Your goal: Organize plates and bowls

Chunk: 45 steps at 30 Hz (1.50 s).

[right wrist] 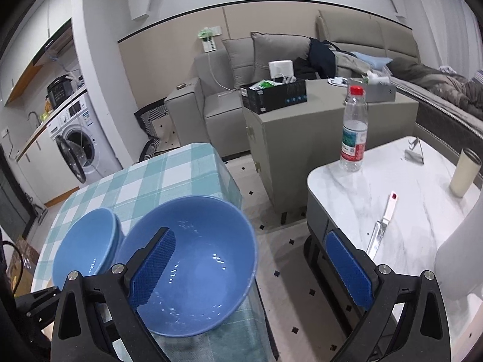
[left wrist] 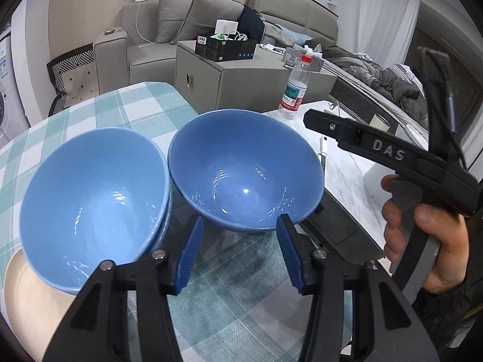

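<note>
Far left of the left jaws, a cream plate (left wrist: 27, 295) lies flat on the checked tablecloth (left wrist: 126, 102), low under everything, likely the base for later stacking. On it, left of the left jaw, sits the stacked blue bowls (left wrist: 90, 208): two rims show, nested one in the other, so this looks like the pile being built. Straight ahead of the left gripper (left wrist: 240, 253) is the single blue bowl (left wrist: 244, 169), near rim just beyond the fingertips and between them, rim touching the stack. Left jaws spread wide, nothing gripped; looks lined up to take the near rim, can't tell if pads touch it. Bowl sits at the table's right edge, so a shove could tip it off.

Right of the left jaws the right hand (left wrist: 422, 235) holds the trigger of the second tool. In the right wrist view the right gripper (right wrist: 250, 268) is also released: left pad over the single bowl's interior, right pad well out past the rim over the floor and marble table (right wrist: 377, 187), grasping nothing. Beyond the right jaw: knife (right wrist: 382, 229), water bottle (right wrist: 353, 129), tumbler (right wrist: 465, 172), all off-task
</note>
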Each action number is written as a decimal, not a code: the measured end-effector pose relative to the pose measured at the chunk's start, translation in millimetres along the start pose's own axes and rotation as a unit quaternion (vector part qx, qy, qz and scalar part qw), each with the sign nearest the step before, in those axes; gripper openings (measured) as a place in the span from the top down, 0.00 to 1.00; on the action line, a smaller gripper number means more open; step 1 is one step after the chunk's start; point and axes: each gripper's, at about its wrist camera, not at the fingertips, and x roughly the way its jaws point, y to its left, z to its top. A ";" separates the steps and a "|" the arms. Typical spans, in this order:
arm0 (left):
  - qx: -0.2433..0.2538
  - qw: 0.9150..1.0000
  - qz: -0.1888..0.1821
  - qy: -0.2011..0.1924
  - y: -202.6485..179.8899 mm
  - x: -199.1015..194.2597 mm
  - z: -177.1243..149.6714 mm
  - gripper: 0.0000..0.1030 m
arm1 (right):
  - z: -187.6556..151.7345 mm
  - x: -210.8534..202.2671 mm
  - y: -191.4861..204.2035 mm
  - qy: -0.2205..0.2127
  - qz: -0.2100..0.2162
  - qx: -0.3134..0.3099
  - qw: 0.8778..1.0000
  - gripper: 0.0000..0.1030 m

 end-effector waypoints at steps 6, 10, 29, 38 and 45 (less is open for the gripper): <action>-0.011 1.000 0.005 -0.001 1.8 5.3 5.0 0.51 | -4.1 22.4 -16.2 0.022 0.003 0.028 0.999 0.25; -0.021 1.000 0.010 0.000 4.9 9.1 7.5 0.51 | -8.1 34.8 -22.6 0.034 0.010 0.047 0.998 0.38; -0.014 0.999 0.030 -0.006 6.0 17.5 10.1 0.51 | -14.7 55.7 -20.8 0.039 0.030 0.056 0.997 0.70; 0.002 1.000 0.029 -0.011 2.2 17.7 10.7 0.52 | -15.6 57.7 -10.0 0.038 0.037 0.031 0.998 0.87; 0.008 0.999 0.036 -0.016 2.0 17.0 11.5 0.57 | -16.6 57.4 -7.0 0.035 0.031 0.021 0.999 0.87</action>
